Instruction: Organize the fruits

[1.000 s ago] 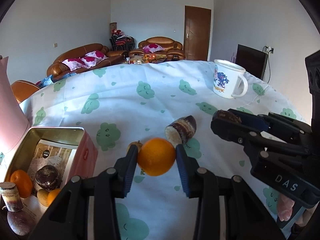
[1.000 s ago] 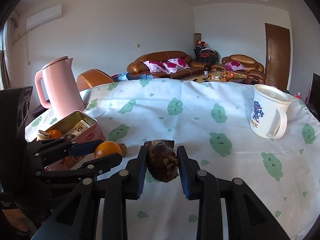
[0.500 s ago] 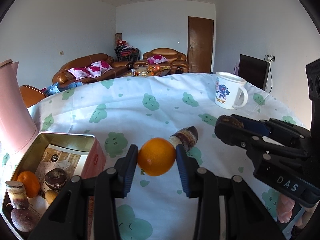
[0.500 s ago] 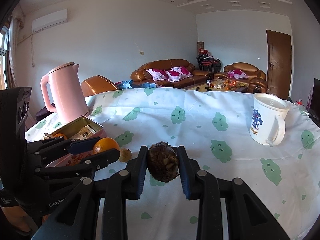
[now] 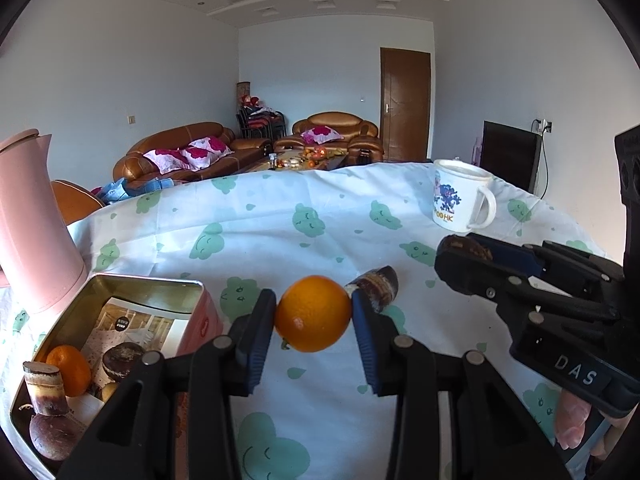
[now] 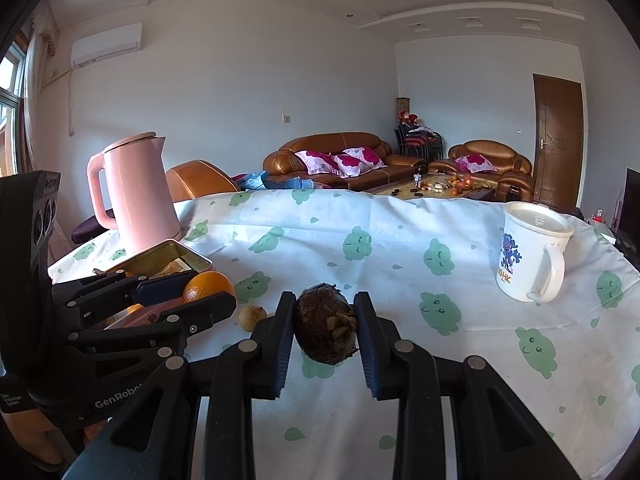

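Observation:
My left gripper (image 5: 313, 312) is shut on an orange (image 5: 313, 313), held just above the tablecloth, right of an open pink tin (image 5: 140, 280). The tin holds a small orange (image 5: 68, 368), dark brown fruits and a cane piece (image 5: 43, 388). My right gripper (image 6: 325, 320) is shut on a dark brown, rough round fruit (image 6: 326, 330), also off the cloth. In the right wrist view the left gripper (image 6: 208, 292) with the orange (image 6: 208, 285) stands at the left, in front of the tin (image 6: 176, 258). A small yellowish fruit (image 6: 252, 317) and a banded cane piece (image 5: 376, 282) lie on the cloth.
A pink kettle (image 6: 136, 196) stands behind the tin at the left. A white printed mug (image 6: 528, 256) stands at the right on the green-patterned tablecloth (image 6: 360, 216). Fingers of a hand (image 5: 572, 420) show under the right gripper. Sofas and a door lie beyond the table.
Both views have tipped upward, so the table and tin sit lower in the pictures. The orange and the brown fruit stay gripped. The small yellowish fruit is now hidden behind the orange in the left view.

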